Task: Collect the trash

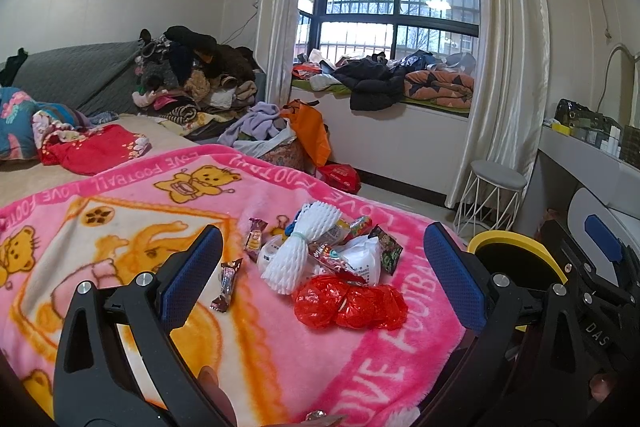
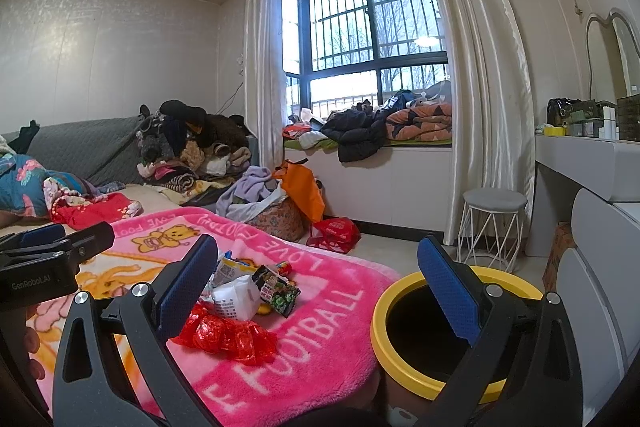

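**Both claws spread wide over a heap of litter on a pink blanket**

At the bottom of the left wrist view, the left gripper (image 1: 322,267) is hovering with its blue-padded jaws spread wide and gripping nothing; the litter is showing in the gap between them. The right gripper (image 2: 318,281) is likewise gaping wide and empty at the bottom of its own view, its left finger (image 2: 186,283) reaching over the blanket and its right one over the bin.

Just beyond the fingers, the trash pile (image 1: 332,259) is lying in the centre of the left wrist frame on the pink blanket (image 1: 280,355). Nearest is a crumpled red plastic wrapper (image 1: 350,301), touching a white foam net sleeve (image 1: 298,253) and a white packet (image 1: 366,259). A dark snack packet (image 1: 386,249) is sitting at the pile's right edge. Two candy wrappers are lying slightly apart to the left: one (image 1: 226,285) near the left finger, another (image 1: 255,239) behind it.

At the lower right of the right wrist view, a yellow-rimmed bin (image 2: 380,319) is standing just beside the blanket's edge, its dark mouth open.

Farther back, a white wire stool (image 2: 494,227) is standing by the curtain (image 2: 476,107), an orange bag (image 2: 304,189) is leaning among clothes, and a barred window (image 2: 372,43) is filling the upper middle.
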Motion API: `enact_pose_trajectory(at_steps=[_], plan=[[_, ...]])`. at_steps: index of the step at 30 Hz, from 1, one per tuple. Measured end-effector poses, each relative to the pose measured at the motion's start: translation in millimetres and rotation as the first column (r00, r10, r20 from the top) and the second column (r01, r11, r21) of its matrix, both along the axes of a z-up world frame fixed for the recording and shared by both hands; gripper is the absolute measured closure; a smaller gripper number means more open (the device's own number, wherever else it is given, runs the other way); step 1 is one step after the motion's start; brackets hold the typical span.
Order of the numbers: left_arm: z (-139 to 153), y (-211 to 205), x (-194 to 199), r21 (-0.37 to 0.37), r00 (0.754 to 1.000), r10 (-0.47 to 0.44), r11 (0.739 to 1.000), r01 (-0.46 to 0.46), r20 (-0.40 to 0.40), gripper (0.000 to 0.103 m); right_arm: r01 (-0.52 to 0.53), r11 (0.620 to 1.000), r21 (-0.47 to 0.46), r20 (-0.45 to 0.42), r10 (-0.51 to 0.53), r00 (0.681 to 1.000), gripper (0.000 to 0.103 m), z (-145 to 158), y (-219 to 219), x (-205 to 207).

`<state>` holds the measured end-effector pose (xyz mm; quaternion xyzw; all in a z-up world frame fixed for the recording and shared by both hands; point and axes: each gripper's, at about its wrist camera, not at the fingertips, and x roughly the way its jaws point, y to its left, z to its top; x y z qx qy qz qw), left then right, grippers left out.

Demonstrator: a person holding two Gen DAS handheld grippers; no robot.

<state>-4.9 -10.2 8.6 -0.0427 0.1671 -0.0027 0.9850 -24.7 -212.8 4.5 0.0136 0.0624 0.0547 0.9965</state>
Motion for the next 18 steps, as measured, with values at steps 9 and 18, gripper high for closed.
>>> enact_pose_trajectory(at_steps=[9,18], plan=[[0.4,-1.3,-0.1,-0.002,1.000,0.000,1.000,0.000,-0.001,0.010,0.001,1.000,-0.001,-0.001,-0.001,1.000,0.006,1.1,-0.7,-0.8],[1.3,-5.5,-1.1,-0.003,1.000,-0.003,1.000,0.003,-0.001,0.010,0.001,1.000,0.000,-0.001,-0.001,1.000,0.006,1.4,-0.7,-1.3]])
